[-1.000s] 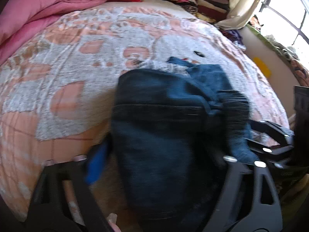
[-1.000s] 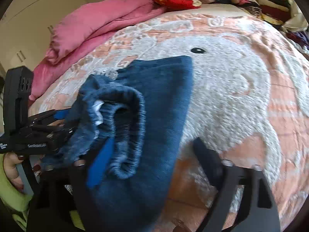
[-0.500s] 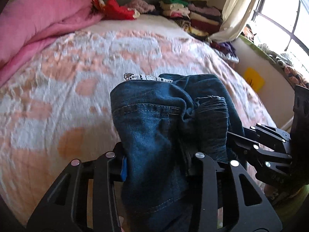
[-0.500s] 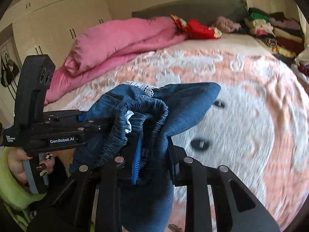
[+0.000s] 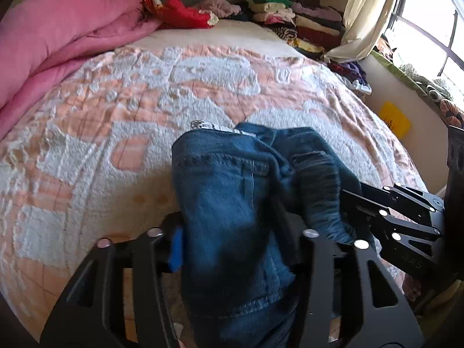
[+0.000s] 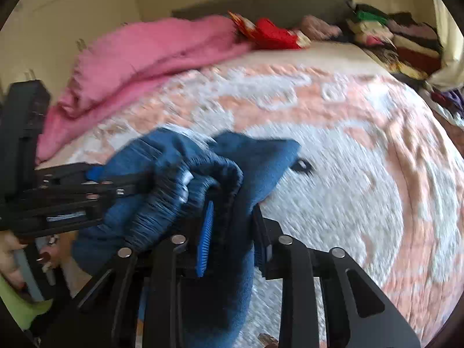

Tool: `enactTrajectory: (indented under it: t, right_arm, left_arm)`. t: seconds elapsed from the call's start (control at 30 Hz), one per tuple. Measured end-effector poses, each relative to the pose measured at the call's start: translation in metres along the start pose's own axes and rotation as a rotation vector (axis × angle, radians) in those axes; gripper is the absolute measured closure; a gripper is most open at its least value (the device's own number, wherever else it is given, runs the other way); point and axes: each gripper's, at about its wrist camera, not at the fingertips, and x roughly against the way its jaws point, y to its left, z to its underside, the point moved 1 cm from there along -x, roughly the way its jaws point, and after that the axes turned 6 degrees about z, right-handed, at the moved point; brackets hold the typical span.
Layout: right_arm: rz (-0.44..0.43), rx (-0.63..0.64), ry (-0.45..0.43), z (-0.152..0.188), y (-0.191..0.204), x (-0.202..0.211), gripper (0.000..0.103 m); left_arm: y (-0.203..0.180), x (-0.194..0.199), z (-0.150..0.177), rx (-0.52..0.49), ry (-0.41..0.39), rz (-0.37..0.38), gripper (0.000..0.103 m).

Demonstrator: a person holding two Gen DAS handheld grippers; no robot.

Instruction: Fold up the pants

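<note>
Over the near part of the bed: we hold the pants point(image 5: 232, 203) lifted above the bedspread point(image 5: 87, 145), bunched between our two tools; the far end seems raised off the cover, but we cannot tell it surely.
Left tool point(image 5: 240, 249): about half open, its jaws have just been opening a little; a thick bundle of denim fills the gap, and the cloth touches the blue pad point(image 5: 175, 249), so we judge it gripped.
Right tool point(image 6: 232, 237): rather narrow, its jaws have also just opened slightly; the gathered waistband point(image 6: 203, 179) and a fold of cloth sit between the blue pads point(image 6: 205, 237), and we judge it held.
Handling: soft and limp denim, rather thick, of middling weight for cloth; not fragile and not slippery, it sags and folds by itself where nothing carries it.
Where to hold: we think the elastic waistband and the stitched seams are the best places, because several layers there give the pads something firm.
Direction: the bundle points away from us toward the pink duvet point(image 5: 58, 29) and the stacked clothes point(image 5: 290, 20); the rest hangs down under the tools.
Long axis: runs from us to the far side of the bed, much shortened by bunching.
</note>
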Motion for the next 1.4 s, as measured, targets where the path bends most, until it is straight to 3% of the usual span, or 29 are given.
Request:
enactTrajectory:
  t: [0.03, 0.17, 0.27, 0.33, 0.43, 0.57, 0.93, 1.4]
  right_arm:
    - [0.010, -0.014, 0.017, 0.003, -0.003, -0.003, 0.062]
    - [0.048, -0.075, 0.068, 0.014, -0.017, -0.013, 0.044]
    - [0.051, -0.093, 0.092, 0.019, -0.022, -0.019, 0.043]
    - [0.056, -0.081, 0.087, 0.019, -0.020, -0.015, 0.040]
    - [0.081, -0.083, 0.045, 0.016, -0.018, 0.002, 0.020]
    - [0.080, -0.098, -0.023, 0.014, -0.019, 0.032, 0.006]
    - [0.092, -0.074, -0.149, 0.020, -0.001, 0.104, 0.005]
    - [0.148, -0.010, -0.192, 0.045, 0.020, 0.146, 0.005]
  left_arm:
    - [0.001, -0.002, 0.002, 0.002, 0.007, -0.003, 0.052]
    - [0.007, -0.011, 0.009, 0.008, 0.038, -0.016, 0.041]
    - [0.009, -0.015, 0.012, 0.025, 0.049, -0.012, 0.039]
    - [0.009, -0.009, 0.013, 0.032, 0.038, -0.006, 0.036]
    - [0.007, 0.004, 0.012, 0.025, 0.010, -0.004, 0.025]
    - [0.005, 0.027, 0.012, 0.016, -0.037, -0.019, 0.013]
    - [-0.005, 0.090, 0.030, -0.009, -0.117, -0.040, 0.010]
    - [-0.005, 0.134, 0.066, 0.001, -0.143, -0.073, 0.010]
